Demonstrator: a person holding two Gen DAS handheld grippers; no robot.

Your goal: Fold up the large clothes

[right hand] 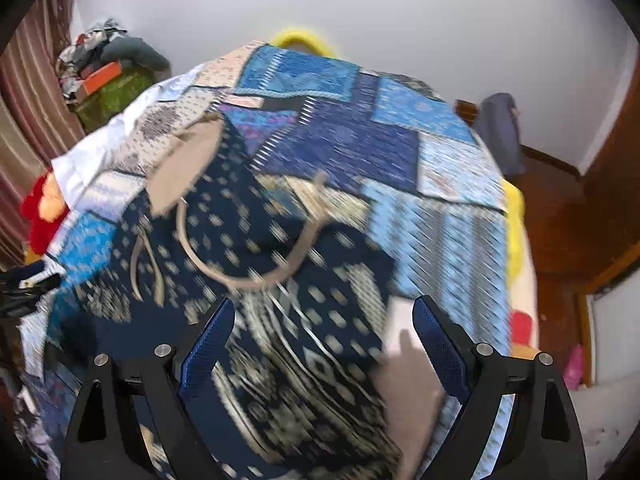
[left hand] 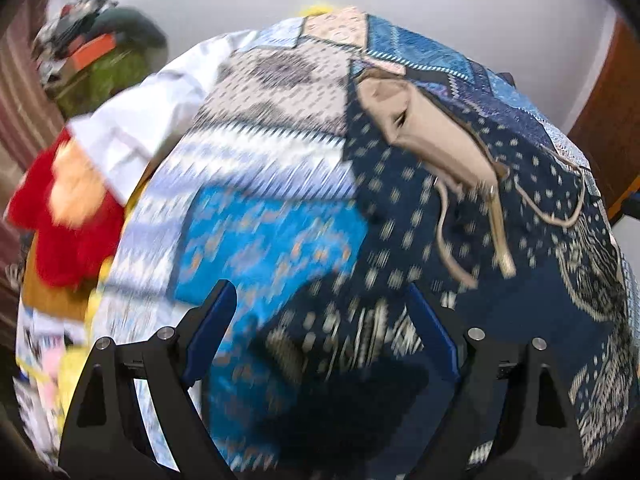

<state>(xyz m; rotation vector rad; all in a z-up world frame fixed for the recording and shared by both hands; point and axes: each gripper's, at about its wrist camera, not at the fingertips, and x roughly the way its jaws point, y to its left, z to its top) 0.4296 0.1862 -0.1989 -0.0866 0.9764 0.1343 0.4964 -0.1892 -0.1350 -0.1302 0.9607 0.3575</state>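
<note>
The navy patterned garment [right hand: 280,248] is spread below both released claws, left gripper [left hand: 320,312] and right gripper [right hand: 324,320]; its long axis, blurred, seemingly runs toward the bed's [right hand: 520,216] far edge.

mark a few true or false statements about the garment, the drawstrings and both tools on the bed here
1. Both tools hold the navy patterned garment pinched shut. False: the left tool and right tool are open, nothing clamped between their blue pads.
2. The garment has beige drawstrings lying loose on it. True.
3. The garment lies on a plain white sheet. False: it lies on a blue patchwork bedspread.
4. A red plush toy sits at the bedspread's left edge. True.
5. An orange box rests on the clutter pile by the striped curtain. True.
</note>
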